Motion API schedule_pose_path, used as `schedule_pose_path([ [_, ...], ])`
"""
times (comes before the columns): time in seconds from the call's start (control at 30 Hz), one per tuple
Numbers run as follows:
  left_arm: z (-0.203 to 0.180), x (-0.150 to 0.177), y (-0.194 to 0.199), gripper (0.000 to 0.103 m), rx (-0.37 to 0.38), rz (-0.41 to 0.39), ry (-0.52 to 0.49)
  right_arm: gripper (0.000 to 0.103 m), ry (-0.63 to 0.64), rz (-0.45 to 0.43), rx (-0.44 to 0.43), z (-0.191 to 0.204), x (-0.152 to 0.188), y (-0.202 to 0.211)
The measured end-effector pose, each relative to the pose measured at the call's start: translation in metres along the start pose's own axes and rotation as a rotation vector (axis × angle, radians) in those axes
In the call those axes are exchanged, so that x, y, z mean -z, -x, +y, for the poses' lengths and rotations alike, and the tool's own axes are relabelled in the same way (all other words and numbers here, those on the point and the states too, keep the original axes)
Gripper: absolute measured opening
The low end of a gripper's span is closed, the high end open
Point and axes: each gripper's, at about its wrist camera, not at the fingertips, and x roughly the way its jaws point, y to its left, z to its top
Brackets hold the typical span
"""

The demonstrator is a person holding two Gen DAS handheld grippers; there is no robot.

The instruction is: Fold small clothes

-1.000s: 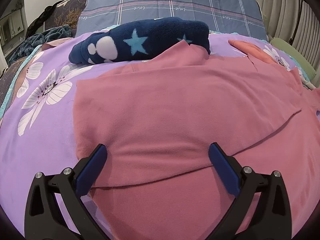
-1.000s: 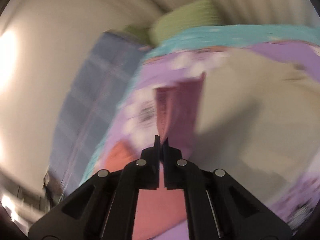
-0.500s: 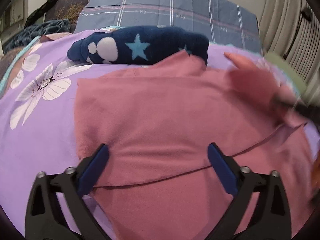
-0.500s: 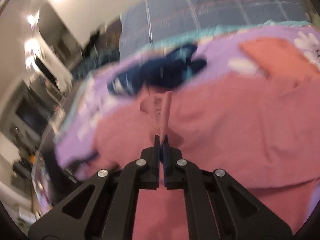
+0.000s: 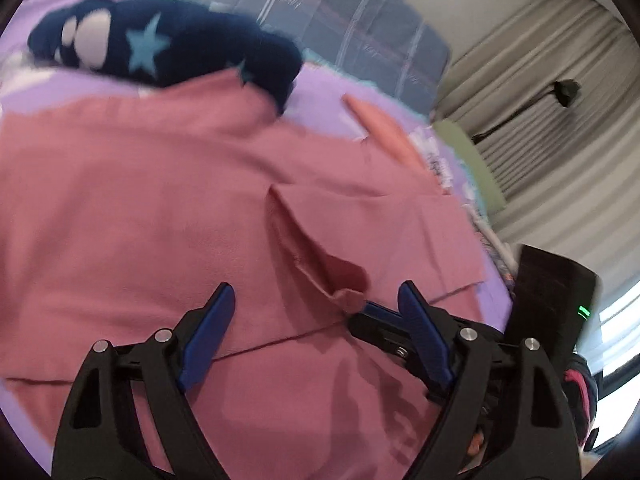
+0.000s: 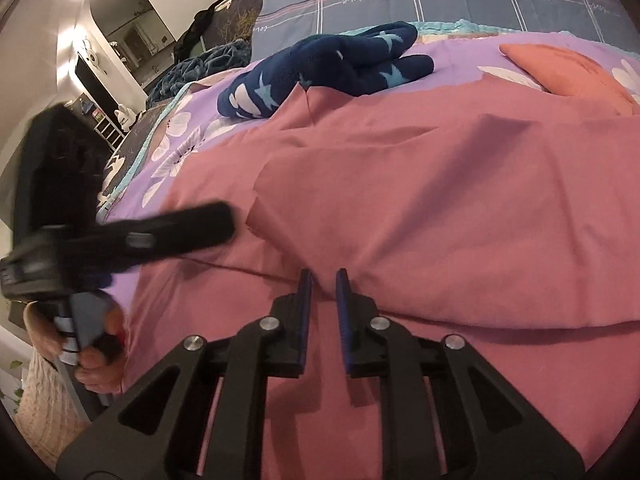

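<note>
Your right gripper (image 6: 323, 292) has carried the flat pink knit garment's (image 5: 140, 208) sleeve inward, jaws now narrowly parted, while your left gripper (image 5: 316, 312) stays wide.

Left wrist view is motion-blurred overall: navy star garment (image 5: 160, 48) and orange cloth (image 5: 384, 132) have soft edges, print details unreadable. Pink garment (image 5: 140, 208) is cut off at the left and bottom edges, its lower part hidden behind the left gripper (image 5: 316, 320) frame. Right gripper (image 5: 380, 312) is mostly hidden behind the left one's finger, so whether its tips pinch the pink fold can't be told there.

Right wrist view: the left gripper shows as a dark smear, jaws unreadable. Hand (image 6: 96, 356) is partly hidden by the handle. The pink garment runs off the right and bottom edges. Room at far left too small to read.
</note>
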Motion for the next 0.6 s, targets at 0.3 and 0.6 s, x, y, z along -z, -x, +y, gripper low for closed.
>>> schedule_pose_path([
  [0.3, -0.018, -0.016, -0.033, 0.001, -0.036, 0.024, 0.011, 0.014, 0.003, -0.02, -0.02, -0.004, 0.007, -0.002],
  [0.6, -0.078, -0.062, 0.046, 0.001, -0.001, -0.193, -0.128, 0.021, -0.104, -0.063, -0.062, -0.039, 0.005, 0.05],
])
